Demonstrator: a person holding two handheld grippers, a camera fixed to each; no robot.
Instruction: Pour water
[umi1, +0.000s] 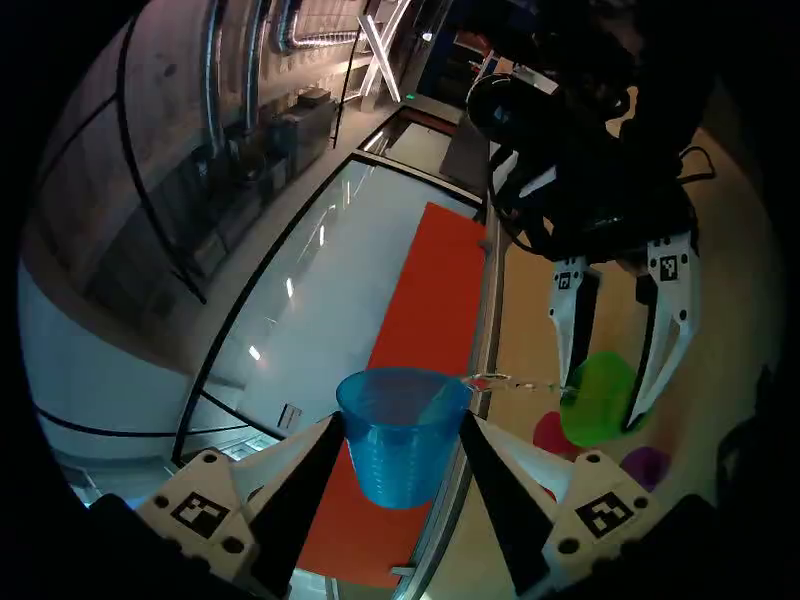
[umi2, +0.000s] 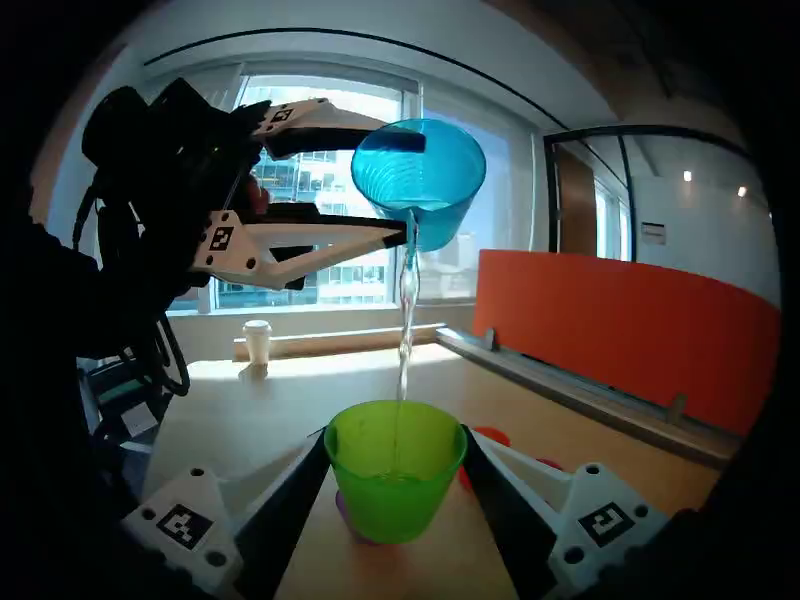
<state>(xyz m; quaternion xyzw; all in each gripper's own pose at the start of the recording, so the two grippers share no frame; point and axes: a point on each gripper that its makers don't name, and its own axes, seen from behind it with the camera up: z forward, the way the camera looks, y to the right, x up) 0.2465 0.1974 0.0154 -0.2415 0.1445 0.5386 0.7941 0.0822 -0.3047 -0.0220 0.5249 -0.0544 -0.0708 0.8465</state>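
Observation:
My left gripper (umi1: 402, 432) is shut on a blue plastic cup (umi1: 402, 435), which is tipped over on its side. A thin stream of water (umi2: 405, 320) runs from the blue cup (umi2: 420, 180) down into a green cup (umi2: 395, 468). That green cup stands upright above the wooden table (umi2: 240, 420), with my right gripper (umi2: 395, 470) shut on it. In the left gripper view the right gripper (umi1: 612, 395) holds the green cup (umi1: 598, 398) just past the blue cup's rim, the stream (umi1: 510, 381) crossing between them. The left gripper (umi2: 400, 190) shows high above the green cup.
An orange divider panel (umi2: 630, 320) runs along the table's right side. A white paper cup (umi2: 257, 341) stands far back by the window ledge. Red and purple round things (umi1: 645, 465) lie on the table under the green cup. Dark cables and a person's arm (umi2: 130, 230) hang at left.

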